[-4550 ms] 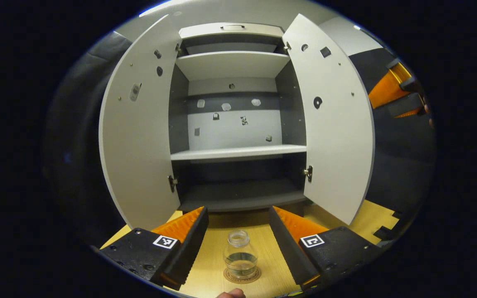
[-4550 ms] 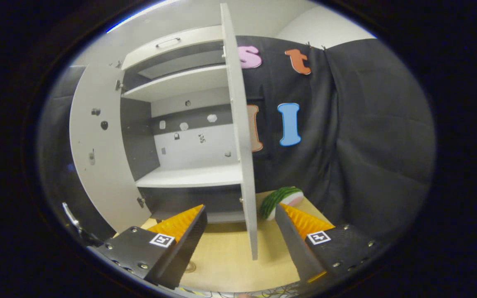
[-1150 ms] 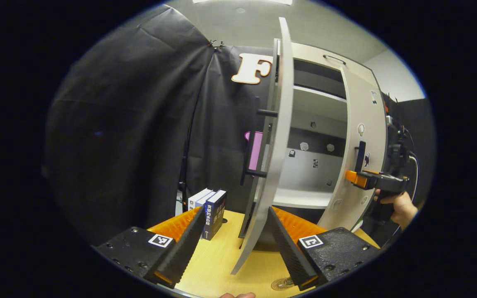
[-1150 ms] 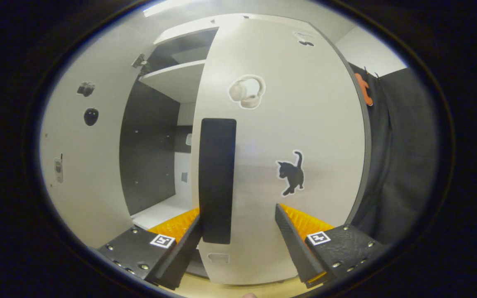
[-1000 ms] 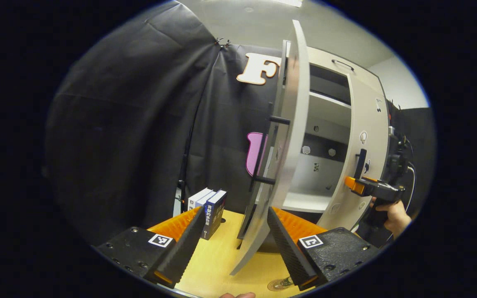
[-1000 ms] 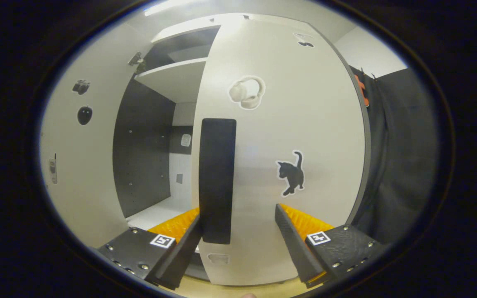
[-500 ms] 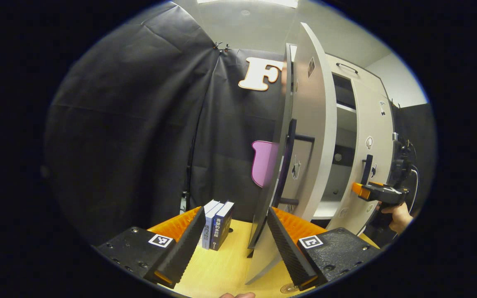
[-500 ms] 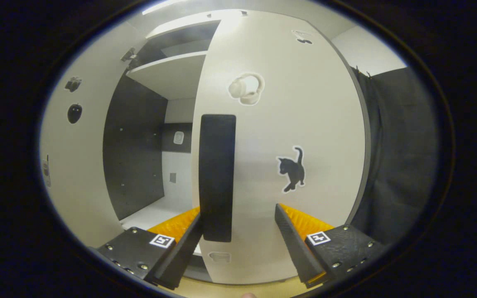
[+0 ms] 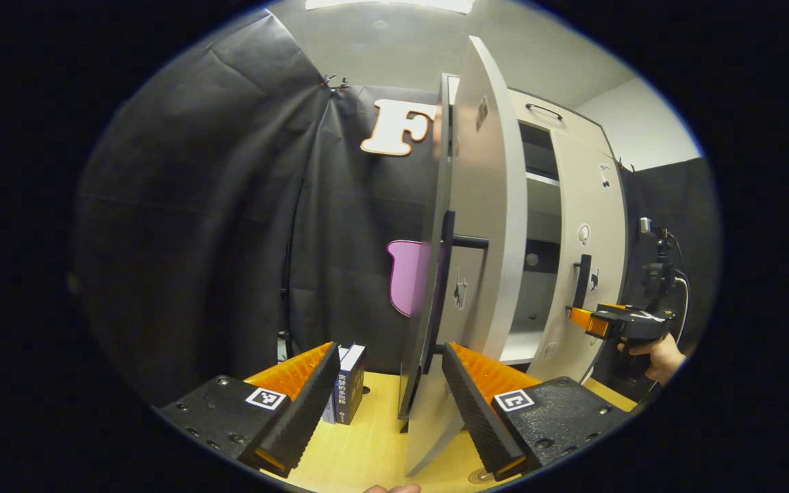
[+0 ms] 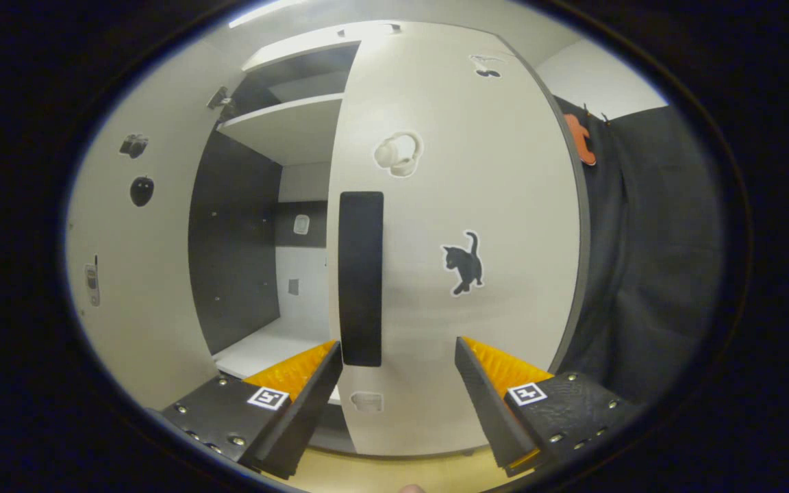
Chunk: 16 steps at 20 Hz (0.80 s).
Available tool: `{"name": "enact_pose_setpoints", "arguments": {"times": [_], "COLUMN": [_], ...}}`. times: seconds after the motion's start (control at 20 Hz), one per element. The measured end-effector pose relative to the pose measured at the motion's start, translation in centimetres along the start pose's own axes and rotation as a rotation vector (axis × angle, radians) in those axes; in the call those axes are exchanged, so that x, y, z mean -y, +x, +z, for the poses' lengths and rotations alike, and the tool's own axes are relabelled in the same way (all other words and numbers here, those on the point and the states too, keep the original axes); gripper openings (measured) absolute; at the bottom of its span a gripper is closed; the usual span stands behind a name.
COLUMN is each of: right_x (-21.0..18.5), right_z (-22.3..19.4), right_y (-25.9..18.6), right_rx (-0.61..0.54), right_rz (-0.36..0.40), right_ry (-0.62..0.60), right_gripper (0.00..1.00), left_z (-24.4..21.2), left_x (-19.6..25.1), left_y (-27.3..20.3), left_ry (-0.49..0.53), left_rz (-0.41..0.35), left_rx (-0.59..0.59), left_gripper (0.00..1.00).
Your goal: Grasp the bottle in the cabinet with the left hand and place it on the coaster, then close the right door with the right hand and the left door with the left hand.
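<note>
My left gripper is open, and the lower edge of the cabinet's left door stands edge-on just inside its right finger. That door's black handle is on its outer side. The right door is nearly closed, leaving a gap onto the shelves. My right gripper is open in front of it, below its black handle; whether it touches the door I cannot tell. In the left gripper view, that right gripper and its hand sit beside the right door. A sliver of the coaster peeks out by my left gripper's right finger.
Books stand upright on the wooden tabletop to the left of the left door. Black cloth walls close in the booth. The left door's inner face fills the left side of the right gripper view.
Both doors stood wide open 4.5 s ago, with the bottle on the coaster. Over the last second both doors have swung further toward shut, and the right door's handle now sits farther from my right fingers.
</note>
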State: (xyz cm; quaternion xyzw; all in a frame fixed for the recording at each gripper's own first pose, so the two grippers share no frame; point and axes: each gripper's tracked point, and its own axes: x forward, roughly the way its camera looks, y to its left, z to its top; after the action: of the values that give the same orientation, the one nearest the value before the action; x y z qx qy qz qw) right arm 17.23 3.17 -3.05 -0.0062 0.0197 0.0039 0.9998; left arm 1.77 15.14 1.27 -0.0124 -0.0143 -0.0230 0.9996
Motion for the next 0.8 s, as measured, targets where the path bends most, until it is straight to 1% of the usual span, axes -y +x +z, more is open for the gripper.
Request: {"name": "enact_pose_setpoints", "arguments": {"times": [0.05,0.1,0.15,0.25,0.3,0.35,0.4,0.65,0.8], "right_x": [0.3,0.7,1.0,1.7,1.9,2.2,2.5,3.0,2.9], "right_z": [-0.2,-0.4,-0.5,-0.9,-1.2,-1.4,-1.6,-2.5,-2.8], "right_y": [-0.5,-1.1,-1.7,-2.9,-3.6,-4.2,-4.7,-6.9,-8.0], "right_rx": [-0.003,-0.006,-0.008,-0.016,-0.019,-0.021,-0.023,-0.041,-0.049], "right_rz": [-0.001,0.000,-0.001,0.003,0.009,0.012,0.015,0.032,0.047], "right_ry": [0.004,0.007,0.007,0.006,0.009,0.014,0.018,0.009,0.010], "right_gripper": [1.00,1.00,1.00,1.00,1.00,0.97,1.00,1.00,1.00], "left_z": [-0.1,0.2,0.2,0.2,0.1,0.1,0.1,-0.3,-0.3], "left_x": [-0.2,-0.1,0.1,0.3,0.4,0.4,0.5,2.9,4.0], "left_y": [0.0,0.0,0.1,0.2,0.2,0.1,0.2,0.3,0.5], "left_ry": [0.019,0.031,0.038,0.047,0.046,0.042,0.037,-0.011,0.014], "left_rz": [0.002,0.001,-0.008,-0.033,-0.037,-0.037,-0.040,-0.072,-0.085], "left_rx": [0.001,0.005,0.006,0.000,-0.001,0.000,0.001,-0.012,-0.009], "left_gripper": [0.90,0.94,0.89,0.89,0.94,0.94,0.94,0.94,0.94]}}
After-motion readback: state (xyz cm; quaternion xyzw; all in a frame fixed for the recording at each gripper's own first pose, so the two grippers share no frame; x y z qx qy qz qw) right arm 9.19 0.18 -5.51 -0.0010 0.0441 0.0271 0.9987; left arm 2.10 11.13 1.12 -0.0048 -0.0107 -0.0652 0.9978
